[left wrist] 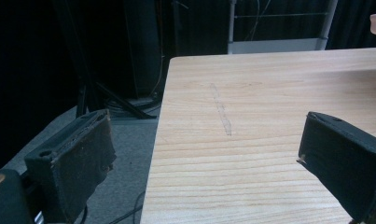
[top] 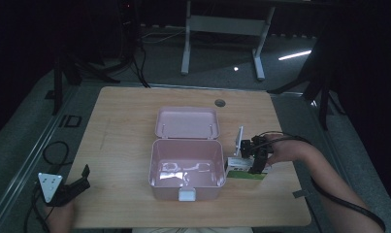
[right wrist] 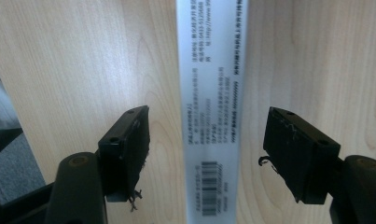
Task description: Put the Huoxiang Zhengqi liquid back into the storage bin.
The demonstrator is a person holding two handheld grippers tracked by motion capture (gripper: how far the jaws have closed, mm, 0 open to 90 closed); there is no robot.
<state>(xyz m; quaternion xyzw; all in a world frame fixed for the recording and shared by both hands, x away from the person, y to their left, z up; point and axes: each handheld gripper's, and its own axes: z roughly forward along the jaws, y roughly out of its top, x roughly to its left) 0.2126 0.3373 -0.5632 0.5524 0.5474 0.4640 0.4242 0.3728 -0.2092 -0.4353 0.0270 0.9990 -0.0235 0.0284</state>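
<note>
Right hand-held gripper (right wrist: pixel 206 154) straddles the small carton (right wrist: pixel 211 93) right of the pink box (top: pixel 186 167), jaws unclenched across its long axis; left hand-held gripper (top: pixel 79 184) idle, released.

A light wooden table (top: pixel 135 121) stands on grey carpet (top: pixel 222 63) in a dark room; a white desk frame (top: pixel 222 29) stands behind, black stands (top: pixel 72 68) beside.

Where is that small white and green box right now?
In the high view the box lies on the table, just right of the open pink case, under the right tool.
</note>
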